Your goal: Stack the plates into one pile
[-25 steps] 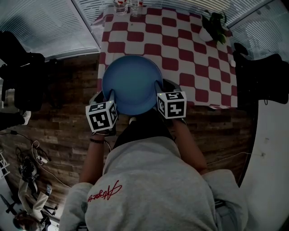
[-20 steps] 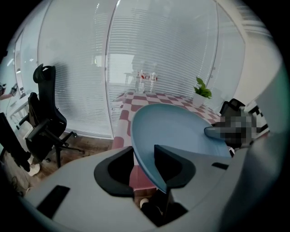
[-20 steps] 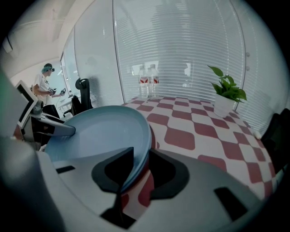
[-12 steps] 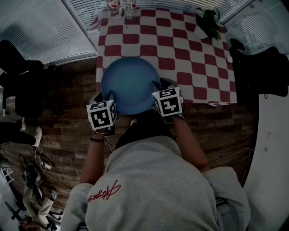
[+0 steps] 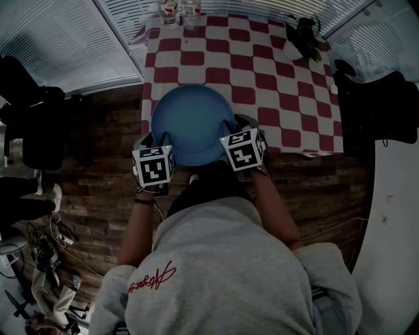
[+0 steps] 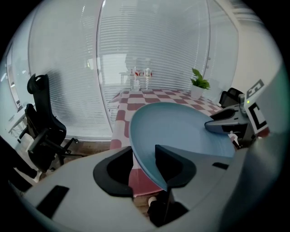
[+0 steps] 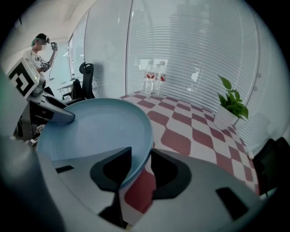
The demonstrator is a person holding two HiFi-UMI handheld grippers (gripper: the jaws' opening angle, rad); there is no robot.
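Observation:
A round blue plate (image 5: 191,123) lies at the near edge of the red-and-white checked table (image 5: 275,85). My left gripper (image 5: 162,136) straddles its near-left rim and my right gripper (image 5: 230,127) its near-right rim. In the left gripper view the plate (image 6: 181,131) rim passes between the jaws of the left gripper (image 6: 144,158), with cloth showing beside it. The right gripper view shows the plate (image 7: 99,129) rim likewise loose inside the right gripper (image 7: 140,165). Both pairs of jaws have just been opening around the rim. No other plate shows.
Two bottles (image 5: 180,12) stand at the table's far edge and a potted plant (image 5: 304,36) at its far right corner. Black chairs flank the table at left (image 5: 33,111) and right (image 5: 380,108). A person (image 7: 38,54) stands far off.
Both marker cubes have rolled a little, the right one more. The plate and both hands stay where they were at the table's near edge.

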